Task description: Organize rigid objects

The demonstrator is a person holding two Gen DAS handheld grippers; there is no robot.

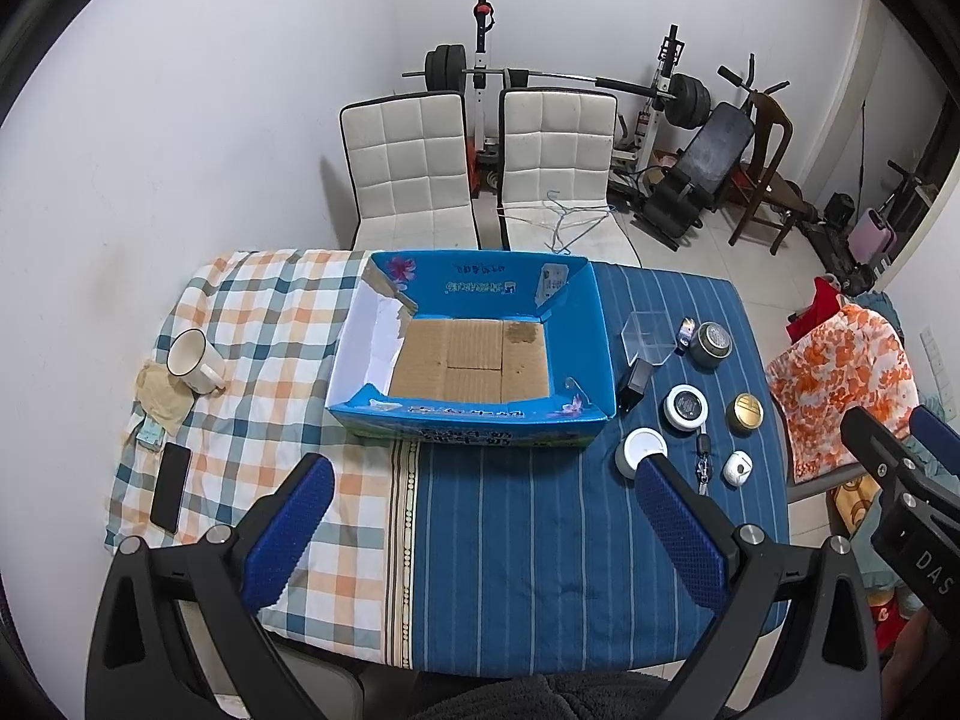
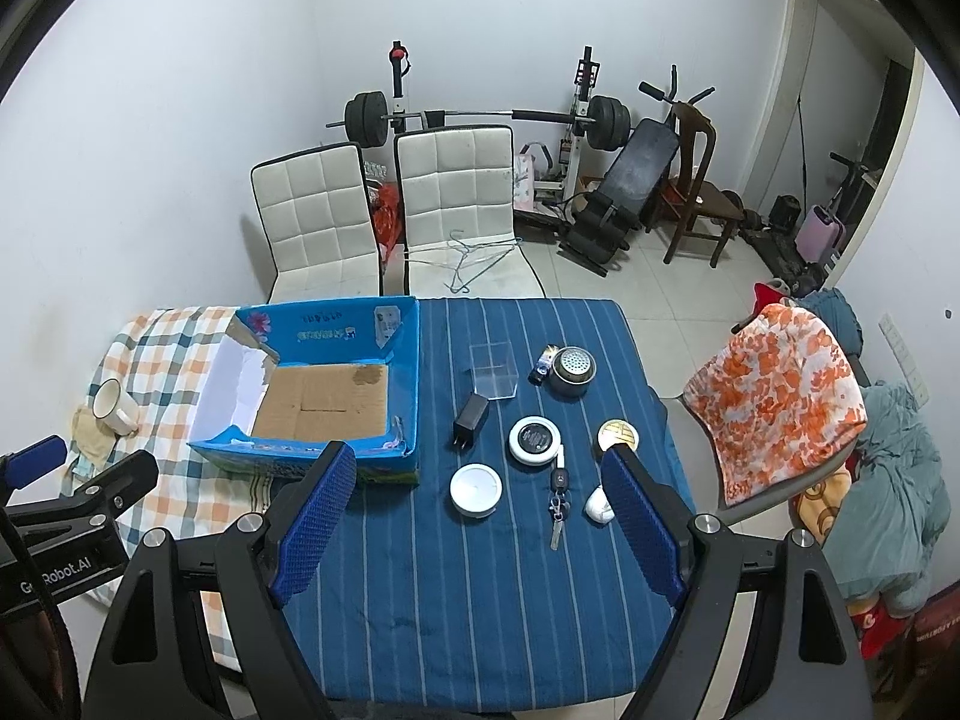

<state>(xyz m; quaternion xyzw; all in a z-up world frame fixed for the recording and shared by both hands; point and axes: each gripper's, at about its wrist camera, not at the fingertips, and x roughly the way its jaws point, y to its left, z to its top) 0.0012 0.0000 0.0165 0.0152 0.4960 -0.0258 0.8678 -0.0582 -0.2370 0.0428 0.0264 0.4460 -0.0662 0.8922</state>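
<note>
Both held wide and bare above the near table edge: left gripper [image 1: 483, 525], right gripper [image 2: 480, 513], blue ribbed pads unloaded. Best begun, probably, with the nearest piece, the squat white round tin [image 2: 476, 489], smooth and hard, squeezed across its sides. Just beyond, on striped blue cloth [image 2: 420, 600]: ridged car key [image 2: 558, 495], black charger block [image 2: 470, 414], brassy lid [image 2: 618, 433], clear square box [image 2: 493, 371]. Farther left, blue cardboard box [image 2: 403, 354], empty, brown corrugated floor.
</note>
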